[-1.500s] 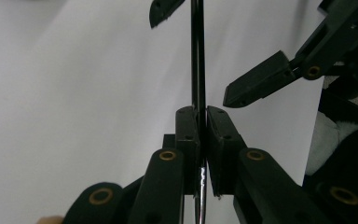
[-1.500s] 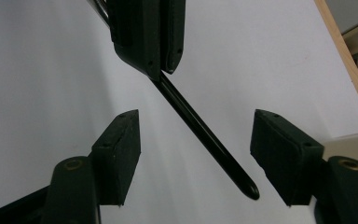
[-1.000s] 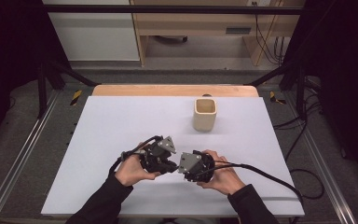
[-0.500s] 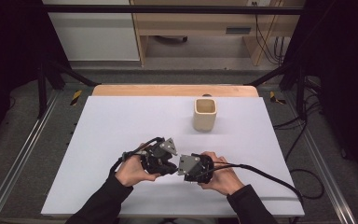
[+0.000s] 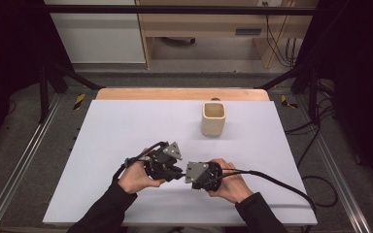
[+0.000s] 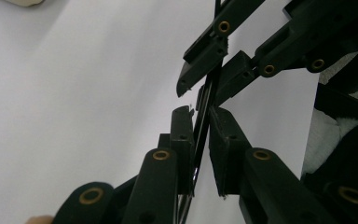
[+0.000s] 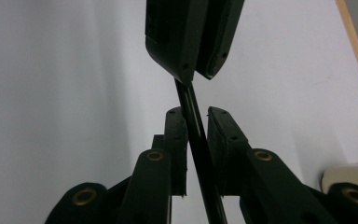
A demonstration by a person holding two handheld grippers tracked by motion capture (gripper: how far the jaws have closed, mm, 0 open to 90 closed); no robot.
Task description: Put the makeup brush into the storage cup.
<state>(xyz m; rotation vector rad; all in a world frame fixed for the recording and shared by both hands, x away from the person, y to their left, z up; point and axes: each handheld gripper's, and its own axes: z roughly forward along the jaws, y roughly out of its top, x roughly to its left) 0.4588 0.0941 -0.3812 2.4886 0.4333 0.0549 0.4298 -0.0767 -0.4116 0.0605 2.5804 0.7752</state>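
Both claws, left [image 5: 177,171] and right [image 5: 188,177], clamp one thin black rod [image 7: 193,116] between them.

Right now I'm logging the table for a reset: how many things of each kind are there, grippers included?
Beige cup: 1
Thin black rod held between both grippers: 1
Grippers, left gripper and right gripper: 2
Total: 4

Both claws, left [image 5: 178,171] and right [image 5: 187,175], meet tip to tip.
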